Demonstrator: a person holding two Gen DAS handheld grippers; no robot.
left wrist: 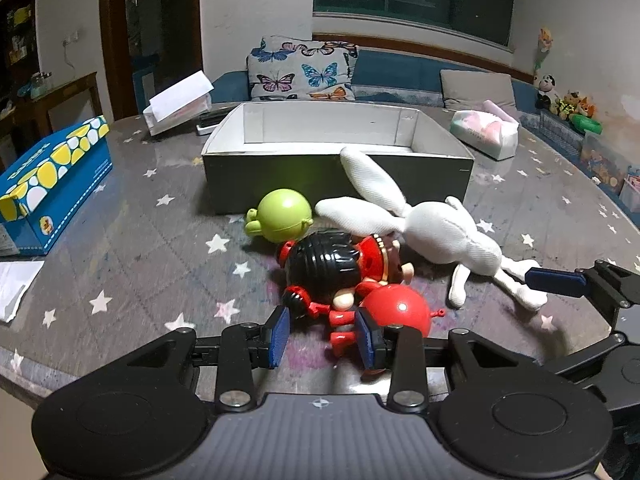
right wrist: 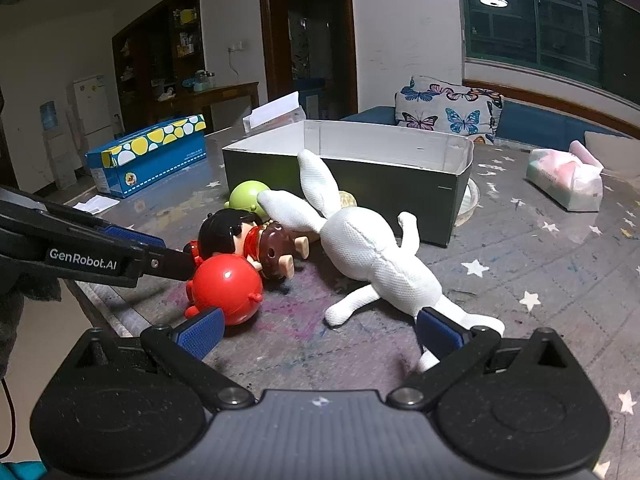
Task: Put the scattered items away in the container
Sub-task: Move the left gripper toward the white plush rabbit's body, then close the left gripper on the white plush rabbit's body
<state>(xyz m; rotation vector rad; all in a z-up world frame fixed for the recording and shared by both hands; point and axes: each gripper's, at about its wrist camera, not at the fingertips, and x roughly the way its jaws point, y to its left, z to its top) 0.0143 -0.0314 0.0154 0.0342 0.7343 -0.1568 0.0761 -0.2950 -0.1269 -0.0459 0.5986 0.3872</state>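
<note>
Left gripper (left wrist: 321,337) closes its blue pads on the red legs of the black-haired doll (left wrist: 320,268). Right gripper (right wrist: 318,334) sits spread wide, one pad at the white plush rabbit (right wrist: 372,256)'s leg, gripping nothing. Red ball toy (right wrist: 228,286) touches the doll; green toy (left wrist: 282,216) lies behind, against the grey box (left wrist: 332,178).
</note>
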